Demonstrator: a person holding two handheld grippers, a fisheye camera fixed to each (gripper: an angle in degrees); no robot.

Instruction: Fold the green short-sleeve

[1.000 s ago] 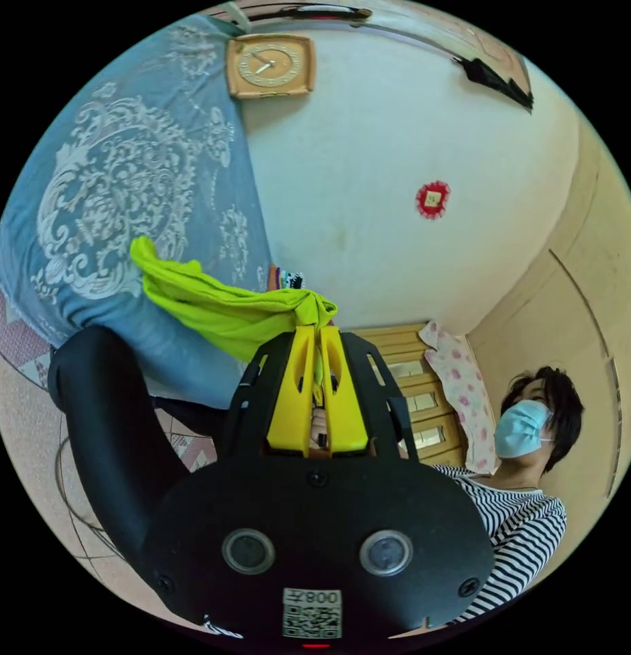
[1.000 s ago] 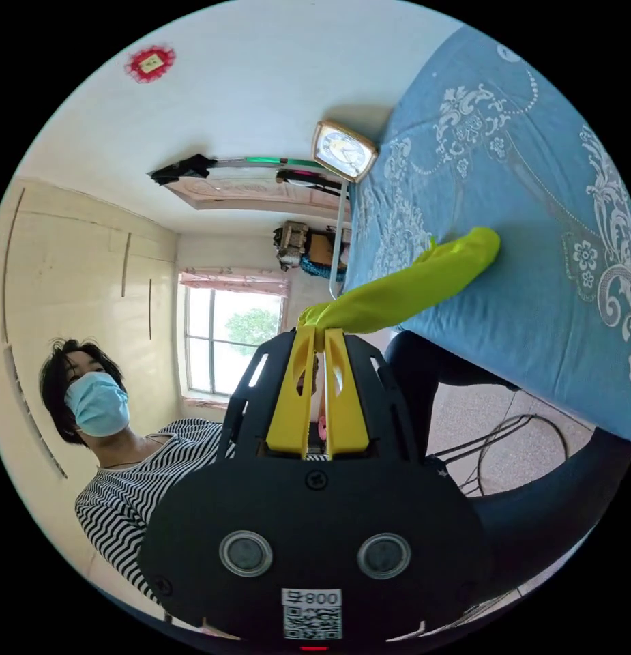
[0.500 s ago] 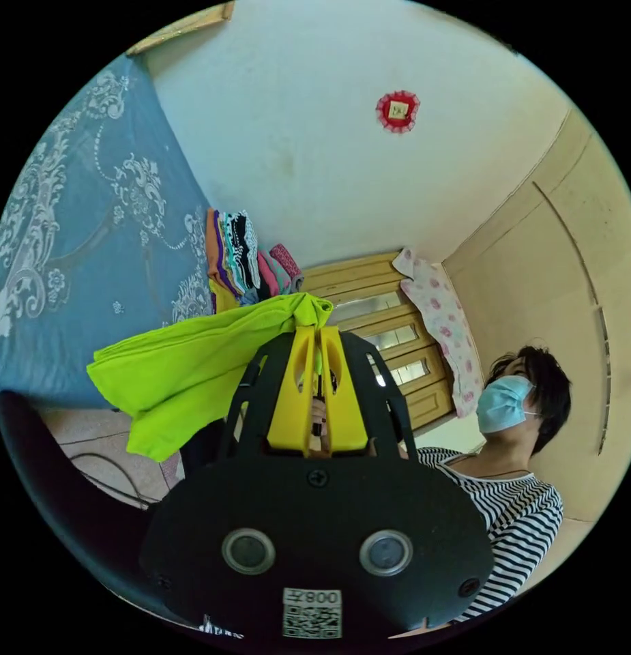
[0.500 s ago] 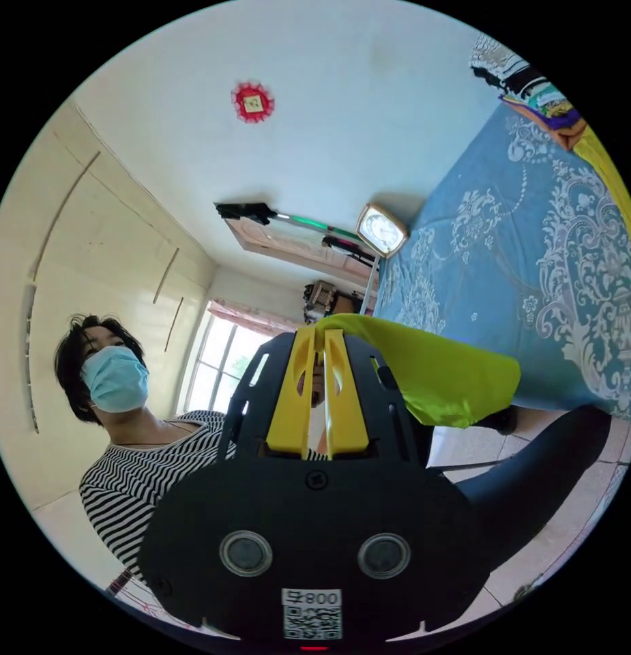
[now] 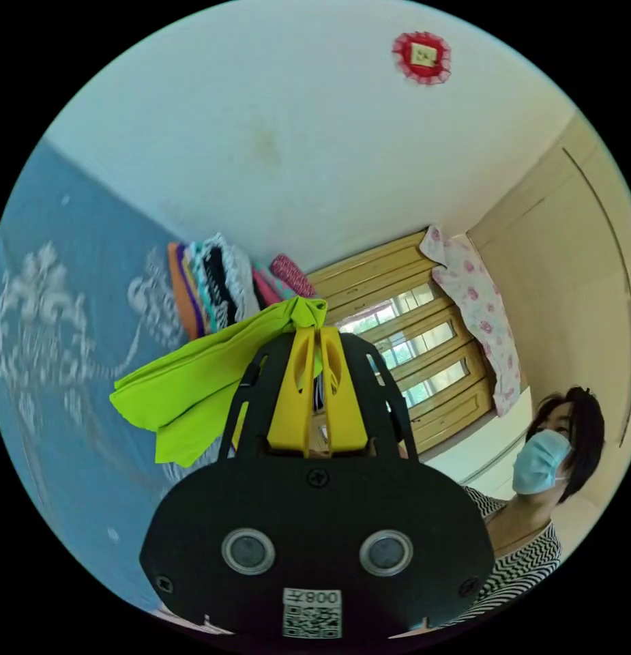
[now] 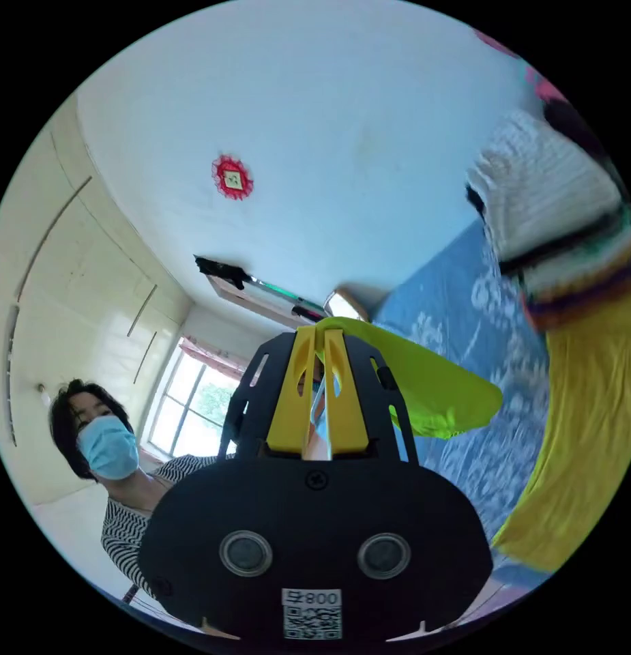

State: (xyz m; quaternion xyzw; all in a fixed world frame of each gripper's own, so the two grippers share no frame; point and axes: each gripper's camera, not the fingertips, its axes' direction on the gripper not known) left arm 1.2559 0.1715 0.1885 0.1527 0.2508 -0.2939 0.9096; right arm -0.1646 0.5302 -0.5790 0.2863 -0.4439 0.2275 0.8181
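Note:
The folded green short-sleeve [image 5: 192, 379] hangs in the air from my left gripper [image 5: 317, 329], whose yellow jaws are shut on one corner of it. In the right gripper view the same green short-sleeve [image 6: 431, 389] trails to the right of my right gripper [image 6: 316, 332], whose jaws are shut on another corner. The garment hangs over the blue patterned bedspread [image 5: 49, 327], close to a stack of folded clothes [image 5: 219, 286].
A pile of folded clothes [image 6: 567, 232] with a yellow garment [image 6: 588, 423] under it looms at the right of the right gripper view. A person in a striped top [image 5: 533, 546] stands behind the grippers. A wooden window frame [image 5: 411, 341] lies beyond.
Both grippers have carried the green short-sleeve along the bed toward the stack of folded clothes, which now looks much nearer. Both stay shut on the garment.

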